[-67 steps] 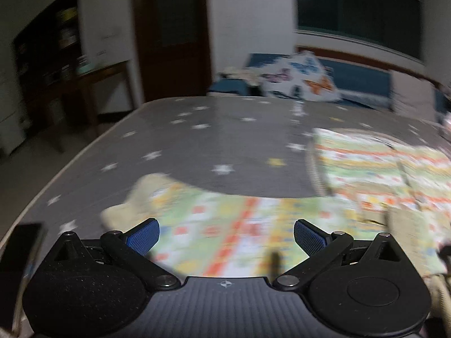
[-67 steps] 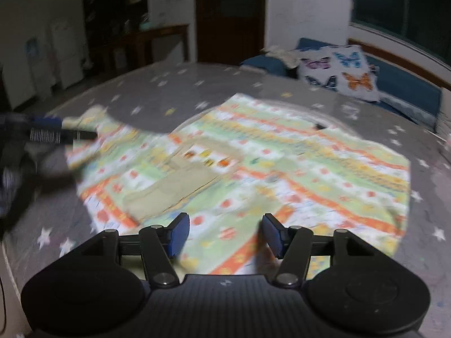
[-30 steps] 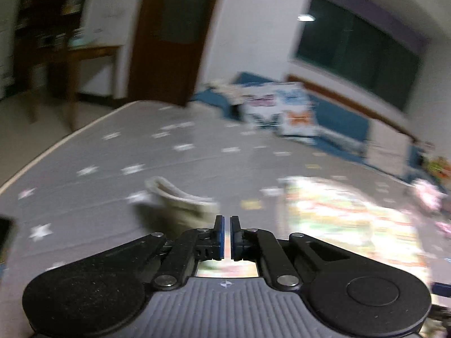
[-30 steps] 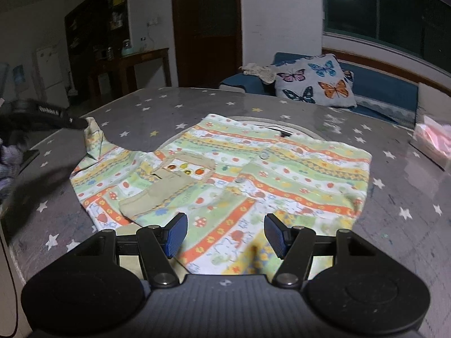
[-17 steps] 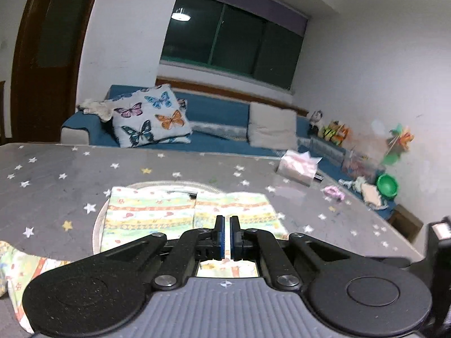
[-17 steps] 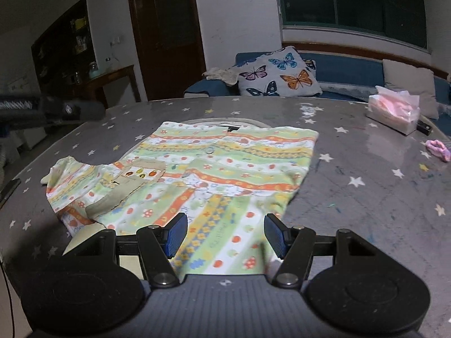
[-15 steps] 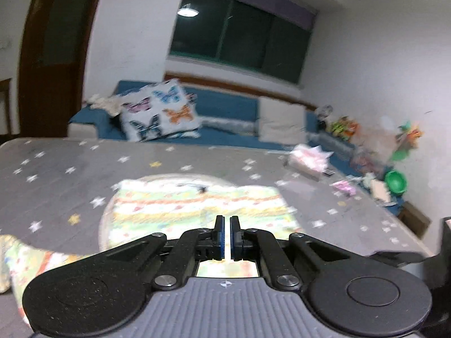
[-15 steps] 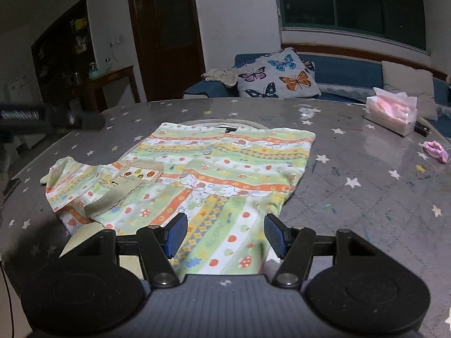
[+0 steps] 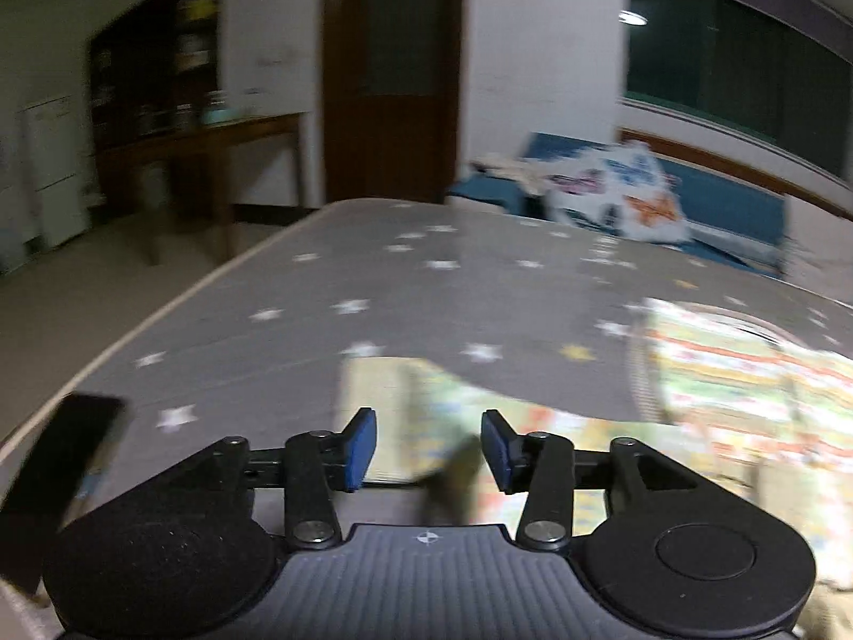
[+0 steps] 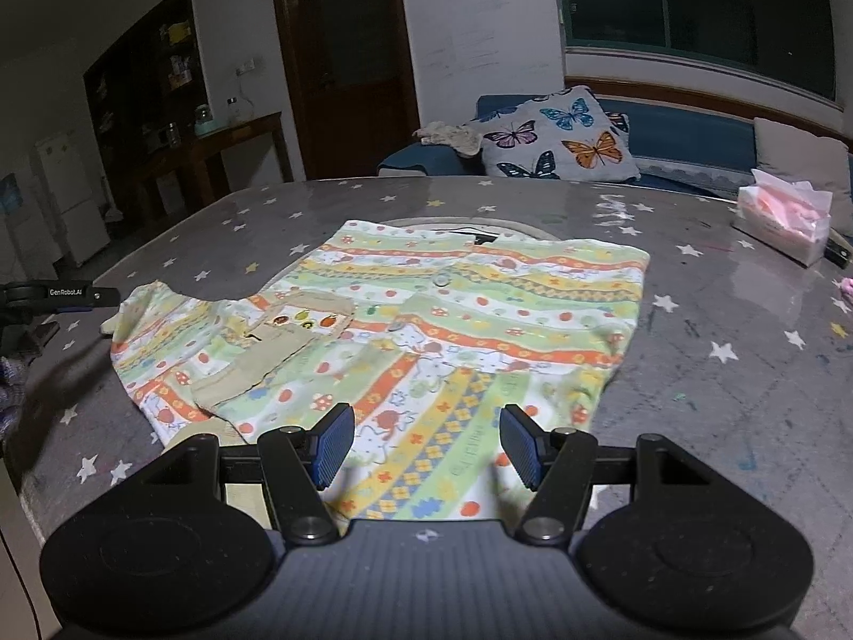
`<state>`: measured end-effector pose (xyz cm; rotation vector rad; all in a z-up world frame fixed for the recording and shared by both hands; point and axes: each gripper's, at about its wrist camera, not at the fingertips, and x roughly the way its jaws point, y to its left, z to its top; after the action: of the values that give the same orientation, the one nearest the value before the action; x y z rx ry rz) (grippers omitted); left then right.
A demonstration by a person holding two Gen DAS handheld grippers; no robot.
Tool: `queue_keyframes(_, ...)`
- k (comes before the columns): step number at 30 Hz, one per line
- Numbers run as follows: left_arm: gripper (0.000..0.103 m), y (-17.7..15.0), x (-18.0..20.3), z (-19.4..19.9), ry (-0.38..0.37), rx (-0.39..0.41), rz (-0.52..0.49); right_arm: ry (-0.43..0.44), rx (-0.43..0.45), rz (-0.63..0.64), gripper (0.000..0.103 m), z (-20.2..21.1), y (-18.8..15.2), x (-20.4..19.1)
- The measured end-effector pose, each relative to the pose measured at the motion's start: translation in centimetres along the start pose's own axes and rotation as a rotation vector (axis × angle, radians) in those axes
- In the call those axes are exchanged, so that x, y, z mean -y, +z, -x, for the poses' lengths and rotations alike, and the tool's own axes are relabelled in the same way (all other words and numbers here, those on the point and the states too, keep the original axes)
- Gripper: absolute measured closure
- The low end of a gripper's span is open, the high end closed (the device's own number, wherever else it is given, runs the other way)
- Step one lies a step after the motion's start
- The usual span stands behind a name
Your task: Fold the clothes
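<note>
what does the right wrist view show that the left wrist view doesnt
Only the right wrist view shows the pink tissue pack at the table's far right, the shirt's beige chest pocket and the whole shirt laid flat.

Only the left wrist view shows a dark flat phone-like slab at the near left table edge; that view is blurred.

Both show the green-and-orange striped patterned shirt on the grey star-print tablecloth, the butterfly cushion and the brown door. The left hand-held gripper is opening, nothing between its pads.
</note>
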<state>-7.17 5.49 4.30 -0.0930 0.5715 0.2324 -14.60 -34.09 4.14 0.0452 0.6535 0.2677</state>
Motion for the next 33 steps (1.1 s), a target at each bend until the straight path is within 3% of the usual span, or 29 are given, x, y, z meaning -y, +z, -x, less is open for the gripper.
queue_keyframes(3, 0.054, -0.2, -1.6, -1.0, 0.020, -0.018, 0.026, 0.003, -0.005, 0.007, 0.041, -0.2, 0.1, -0.5)
queue_keyframes(9, 0.057, -0.8, -2.9, -3.1, -0.016, -0.072, 0.043, -0.004, -0.012, 0.016, 0.041, -0.2, 0.1, -1.0)
queue_keyframes(10, 0.060, -0.9, -3.0, -3.3, -0.024, -0.075, 0.050, -0.005, -0.012, 0.016, 0.041, -0.2, 0.1, -1.1)
queue_keyframes(14, 0.090, -0.9, -3.2, -3.2, -0.064, -0.074, 0.054, -0.011, -0.013, 0.013, 0.041, -0.2, 0.1, -1.1)
queue_keyframes(17, 0.091, 0.0, -2.5, -2.7, -0.115, -0.065, 0.087, -0.012, -0.010, 0.010, 0.041, -0.2, 0.1, -1.1)
queue_keyframes(22, 0.091, 2.1, 0.6, 0.9, -0.294, 0.000, 0.067, -0.011, 0.001, 0.001, 0.041, 0.0, 0.1, -0.8)
queue_keyframes(25, 0.091, 3.2, 4.0, 3.5, -0.442, 0.034, 0.025, -0.012, 0.010, -0.012, 0.041, 0.2, 0.0, -0.4)
queue_keyframes(30, 0.091, 3.3, 10.3, 6.8, -0.688, 0.043, -0.063, -0.019, 0.022, -0.041, 0.041, 0.7, -0.2, 0.6)
queue_keyframes(33, 0.091, 2.2, 14.0, 7.7, -0.788, 0.016, -0.127, -0.024, 0.027, -0.057, 0.041, 1.0, -0.4, 1.3)
